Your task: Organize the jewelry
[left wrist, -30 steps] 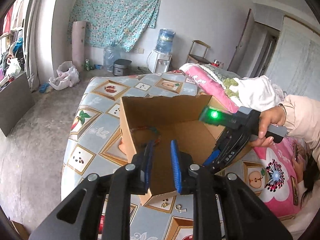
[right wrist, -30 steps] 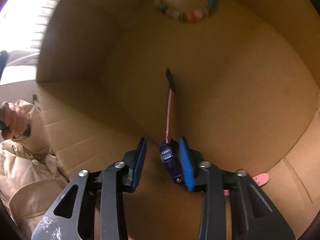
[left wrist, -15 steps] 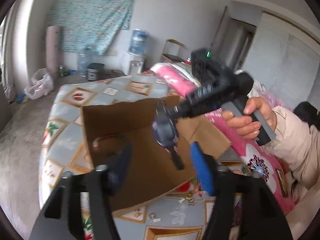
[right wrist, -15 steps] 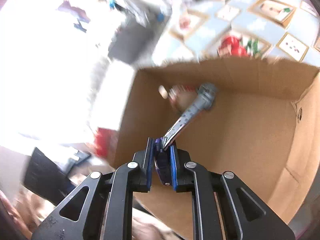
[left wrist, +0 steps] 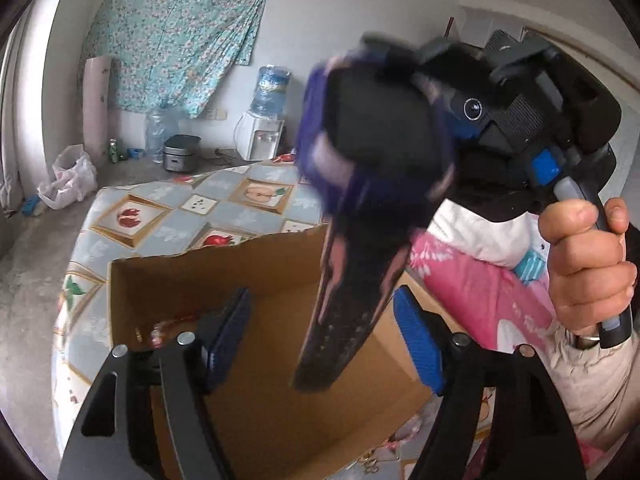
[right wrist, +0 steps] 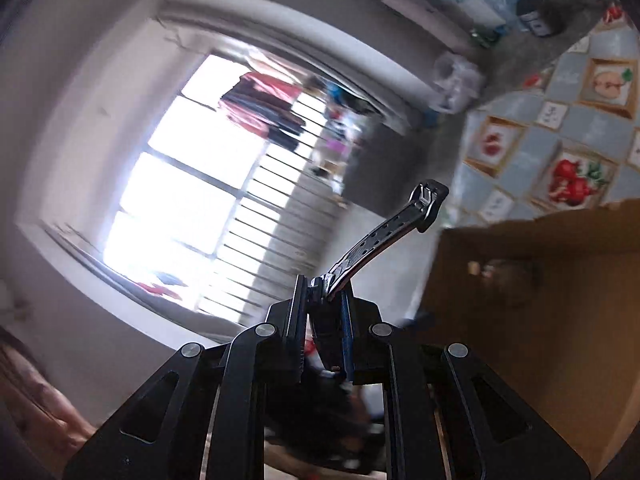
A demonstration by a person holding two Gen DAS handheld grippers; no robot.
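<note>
Lifted out of the cardboard box (left wrist: 256,400) since a second ago: watch (left wrist: 376,152) (blurred), above the box, clamped in right gripper (right wrist: 322,320). Opened just now and empty, above the box: left gripper (left wrist: 324,340). Inside the box: bead bracelet (left wrist: 168,326).

Bright barred window (right wrist: 208,200), floral wall cloth (left wrist: 172,36).
</note>
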